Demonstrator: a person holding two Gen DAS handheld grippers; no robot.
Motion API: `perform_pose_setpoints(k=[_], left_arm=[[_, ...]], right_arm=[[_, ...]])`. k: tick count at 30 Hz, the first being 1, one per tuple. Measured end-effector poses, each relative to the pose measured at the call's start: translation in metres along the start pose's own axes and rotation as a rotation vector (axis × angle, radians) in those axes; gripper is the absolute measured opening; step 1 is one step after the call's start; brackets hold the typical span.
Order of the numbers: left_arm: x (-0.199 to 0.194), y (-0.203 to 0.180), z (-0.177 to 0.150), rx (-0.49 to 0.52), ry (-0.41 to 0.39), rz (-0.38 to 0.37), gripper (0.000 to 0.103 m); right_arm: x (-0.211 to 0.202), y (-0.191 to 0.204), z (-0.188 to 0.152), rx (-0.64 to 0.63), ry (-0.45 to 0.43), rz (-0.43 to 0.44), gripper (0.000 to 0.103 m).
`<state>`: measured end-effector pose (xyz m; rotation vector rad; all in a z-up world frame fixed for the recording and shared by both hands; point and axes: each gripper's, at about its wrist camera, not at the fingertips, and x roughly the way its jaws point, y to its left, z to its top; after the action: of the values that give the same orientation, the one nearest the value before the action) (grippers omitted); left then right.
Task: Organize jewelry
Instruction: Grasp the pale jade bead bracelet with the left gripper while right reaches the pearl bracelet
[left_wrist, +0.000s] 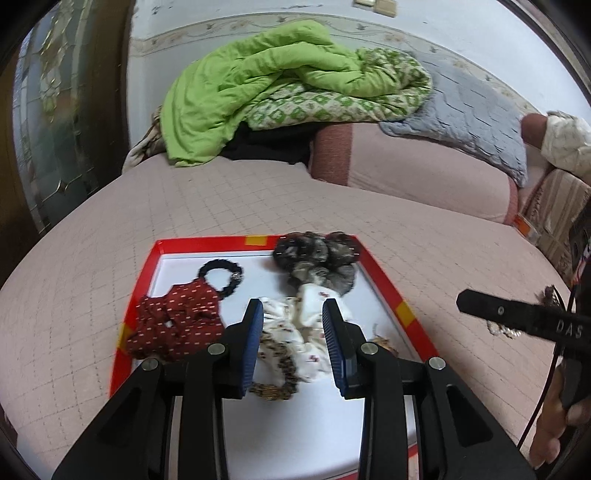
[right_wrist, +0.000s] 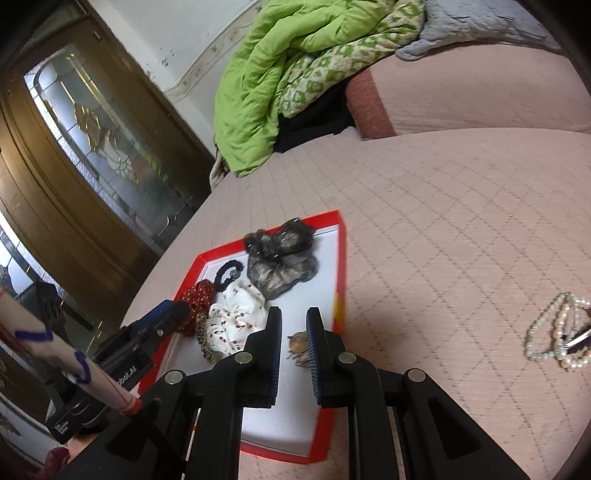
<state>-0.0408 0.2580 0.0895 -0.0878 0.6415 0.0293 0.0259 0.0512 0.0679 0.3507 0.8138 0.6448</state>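
- A red-rimmed tray with a white floor lies flat on the pink quilted bed.
- In the tray, a dark red scrunchie with pale dashes sits at the left, touching a black hair tie just behind it.
- A grey-brown furry scrunchie fills the far right corner of the tray, and a white floral scrunchie lies in the middle, touching a leopard-print band in front of it.
- The left gripper hangs over the white floral scrunchie with its fingers spread wide apart and nothing held between them.
- The right gripper hovers above the near right part of the tray, fingers parted by a narrow gap and empty; a small amber-and-gold ornament lies on the tray floor just below that gap.
- Pearl strands rest on the bed, well to the right of the tray.
- A green duvet is heaped at the far end of the bed.
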Motion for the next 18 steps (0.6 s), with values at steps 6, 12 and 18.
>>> perform_pose_setpoints(k=[6, 12, 18], left_arm=[[-0.005, -0.032, -0.001, 0.047, 0.004, -0.089, 0.032], [-0.013, -0.098, -0.009, 0.147, 0.043, -0.210, 0.033], [0.012, -0.192, -0.023, 0.248, 0.201, -0.399, 0.036]], right_arm=[[-0.031, -0.030, 0.002, 0.047, -0.037, -0.031, 0.015], [-0.078, -0.078, 0.002, 0.141, -0.104, -0.099, 0.017], [-0.131, -0.142, 0.000, 0.310, -0.182, -0.210, 0.017]])
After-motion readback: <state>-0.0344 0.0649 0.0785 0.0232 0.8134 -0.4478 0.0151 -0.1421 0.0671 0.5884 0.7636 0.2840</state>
